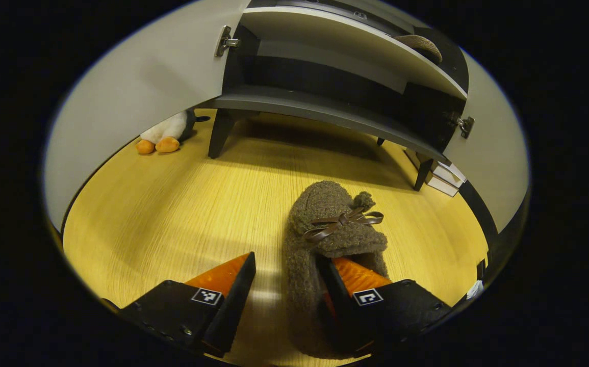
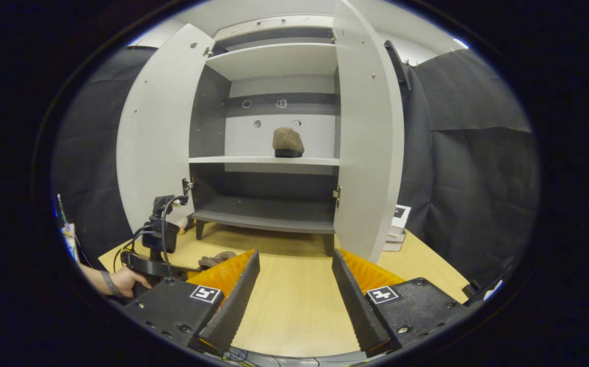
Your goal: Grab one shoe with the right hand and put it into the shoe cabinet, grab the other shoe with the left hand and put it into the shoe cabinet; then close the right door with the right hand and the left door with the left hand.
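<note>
A brown fuzzy shoe with a bow lies on the wooden floor in front of the open shoe cabinet. My left gripper is open and straddles the shoe's left wall, with one finger down in the opening and the other finger outside. The second brown shoe stands on the cabinet's middle shelf. My right gripper hangs open over the floor with nothing between its fingers. In the right gripper view the left gripper, held by a hand, hovers at the floor shoe.
Both cabinet doors stand wide open, the left door and the right door. A plush penguin sits behind the left door. Stacked white boxes lie by the right door. Black cloth walls the booth.
</note>
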`<state>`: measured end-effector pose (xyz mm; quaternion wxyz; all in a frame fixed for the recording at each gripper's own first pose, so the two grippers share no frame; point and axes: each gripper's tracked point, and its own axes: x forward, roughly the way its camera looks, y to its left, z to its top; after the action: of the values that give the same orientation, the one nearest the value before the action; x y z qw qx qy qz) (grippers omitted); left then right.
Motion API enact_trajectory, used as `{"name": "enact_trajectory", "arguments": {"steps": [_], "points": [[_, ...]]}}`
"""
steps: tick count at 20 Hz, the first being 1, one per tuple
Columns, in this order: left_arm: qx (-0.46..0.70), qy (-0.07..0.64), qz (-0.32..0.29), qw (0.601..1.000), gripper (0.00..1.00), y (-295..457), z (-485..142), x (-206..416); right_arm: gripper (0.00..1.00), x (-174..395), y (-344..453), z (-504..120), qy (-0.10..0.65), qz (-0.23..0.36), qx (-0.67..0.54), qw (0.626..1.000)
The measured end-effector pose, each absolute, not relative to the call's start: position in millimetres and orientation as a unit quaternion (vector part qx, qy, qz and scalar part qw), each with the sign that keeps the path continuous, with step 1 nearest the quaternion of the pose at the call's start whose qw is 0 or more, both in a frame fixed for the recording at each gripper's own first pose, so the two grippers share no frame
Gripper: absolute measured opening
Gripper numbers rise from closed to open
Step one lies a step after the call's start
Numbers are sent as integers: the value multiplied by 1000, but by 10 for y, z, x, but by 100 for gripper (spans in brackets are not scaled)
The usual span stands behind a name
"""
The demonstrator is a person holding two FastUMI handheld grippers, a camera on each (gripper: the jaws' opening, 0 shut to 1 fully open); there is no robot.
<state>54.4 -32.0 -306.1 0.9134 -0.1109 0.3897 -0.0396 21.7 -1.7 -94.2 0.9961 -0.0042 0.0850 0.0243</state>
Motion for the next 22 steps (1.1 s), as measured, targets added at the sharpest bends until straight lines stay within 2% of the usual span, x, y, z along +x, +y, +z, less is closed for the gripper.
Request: {"name": "enact_trajectory", "arguments": {"steps": [1,2,3,4,6,7,8,9,12,14,18,22], "points": [[-115,387,-43,914,63,-366,-3058,548,90,228,-8,-941,86,26,-6,996],[-116,382,-48,915,54,-409,-3056,554,90,237,3,-955,87,28,-7,996],[-106,378,-46,918,29,-399,-3057,566,90,242,16,-959,88,30,-8,996],[-97,375,-47,921,33,-393,-3057,574,90,251,25,-966,88,32,-9,996],[-84,362,-29,928,31,-300,-3045,606,90,258,38,-984,91,36,-10,995],[-86,362,-23,928,8,-287,-3055,613,90,258,41,-992,92,37,-10,995],[-94,356,-20,929,8,-300,-3031,590,90,258,43,-1010,94,38,-9,995],[-92,352,-18,931,2,-302,-3014,571,90,258,45,-1012,95,40,-9,995],[-76,337,-18,938,1,-349,-2839,490,90,280,55,-1000,93,43,-11,995],[-118,327,-23,937,0,-521,-2534,324,90,294,64,-992,89,44,-13,995],[-134,237,-40,961,0,-733,-1410,295,90,308,106,-987,87,50,-10,995],[-148,125,-55,980,0,-823,-136,810,90,295,150,-915,75,54,-9,996]]}}
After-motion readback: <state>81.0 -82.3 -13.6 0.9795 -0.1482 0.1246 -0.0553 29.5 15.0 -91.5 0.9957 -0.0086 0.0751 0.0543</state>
